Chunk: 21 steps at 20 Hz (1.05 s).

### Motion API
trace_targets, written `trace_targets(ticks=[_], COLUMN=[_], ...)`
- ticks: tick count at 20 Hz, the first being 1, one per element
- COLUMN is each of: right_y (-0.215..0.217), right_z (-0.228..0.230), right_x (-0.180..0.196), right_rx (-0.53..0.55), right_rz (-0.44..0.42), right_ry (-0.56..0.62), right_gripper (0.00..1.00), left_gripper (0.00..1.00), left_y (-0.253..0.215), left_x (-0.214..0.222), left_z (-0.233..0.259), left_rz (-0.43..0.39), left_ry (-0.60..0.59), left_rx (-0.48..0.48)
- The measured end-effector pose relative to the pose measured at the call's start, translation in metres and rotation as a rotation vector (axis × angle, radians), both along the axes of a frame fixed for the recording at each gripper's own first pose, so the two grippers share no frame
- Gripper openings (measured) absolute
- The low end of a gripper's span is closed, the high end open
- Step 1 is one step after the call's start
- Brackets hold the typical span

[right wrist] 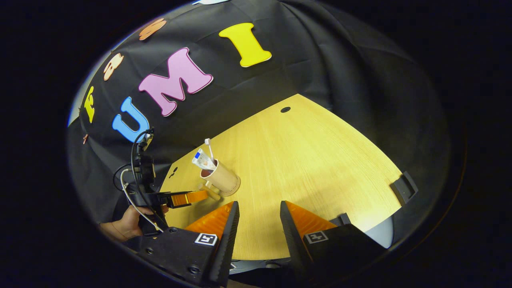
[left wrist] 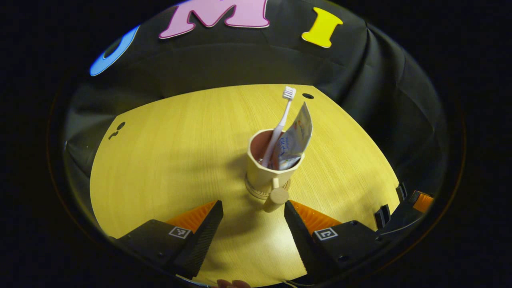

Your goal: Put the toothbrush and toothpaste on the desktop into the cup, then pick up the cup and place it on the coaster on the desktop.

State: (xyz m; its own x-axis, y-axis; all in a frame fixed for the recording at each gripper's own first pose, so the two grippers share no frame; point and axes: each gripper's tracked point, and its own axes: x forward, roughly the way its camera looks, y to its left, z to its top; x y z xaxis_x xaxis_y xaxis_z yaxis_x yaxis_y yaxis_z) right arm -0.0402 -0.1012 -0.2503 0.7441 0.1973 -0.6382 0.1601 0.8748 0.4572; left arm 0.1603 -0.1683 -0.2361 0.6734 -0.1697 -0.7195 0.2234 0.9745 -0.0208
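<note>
Your left tool (left wrist: pixel 253 218), fingers apart, hangs just short of the cup (left wrist: pixel 269 168) standing on its coaster (left wrist: pixel 260 193) mid-table, toothbrush (left wrist: pixel 280 124) and toothpaste (left wrist: pixel 296 138) inside. Back straight off the handle (left wrist: pixel 276 198) without nudging it. Your right tool (right wrist: pixel 259 224) idles, fingers apart.

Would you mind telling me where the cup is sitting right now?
In the left gripper view the cup stands upright on the coaster mid-desk, holding the toothbrush and toothpaste, just beyond the open left hand-held gripper.
</note>
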Motion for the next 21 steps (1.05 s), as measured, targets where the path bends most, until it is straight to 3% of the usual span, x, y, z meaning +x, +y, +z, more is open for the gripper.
trace_targets(ticks=[2, 5, 12, 18, 21], right_y=[0.013, 0.032, 0.074, 0.098, 0.103], right_z=[-0.001, -0.002, -0.005, -0.005, -0.006], right_x=[0.006, 0.012, 0.025, 0.035, 0.04], right_rx=[0.005, 0.013, 0.013, 0.003, -0.003], right_rz=[0.023, 0.061, 0.148, 0.186, 0.183], right_ry=[-0.003, -0.005, 0.005, 0.008, 0.012], right_gripper=[0.64, 0.67, 0.82, 0.93, 0.94], left_gripper=[1.0, 0.98, 0.96, 0.97, 0.97], left_y=[0.014, 0.037, 0.07, 0.105, 0.12], left_x=[-0.004, -0.013, -0.031, -0.04, -0.044], left_z=[0.005, 0.014, 0.035, 0.039, 0.041], left_rz=[0.022, 0.061, 0.107, 0.157, 0.174], left_ry=[-0.018, -0.035, -0.081, -0.088, -0.096], left_rx=[0.003, -0.011, -0.07, -0.082, -0.083])
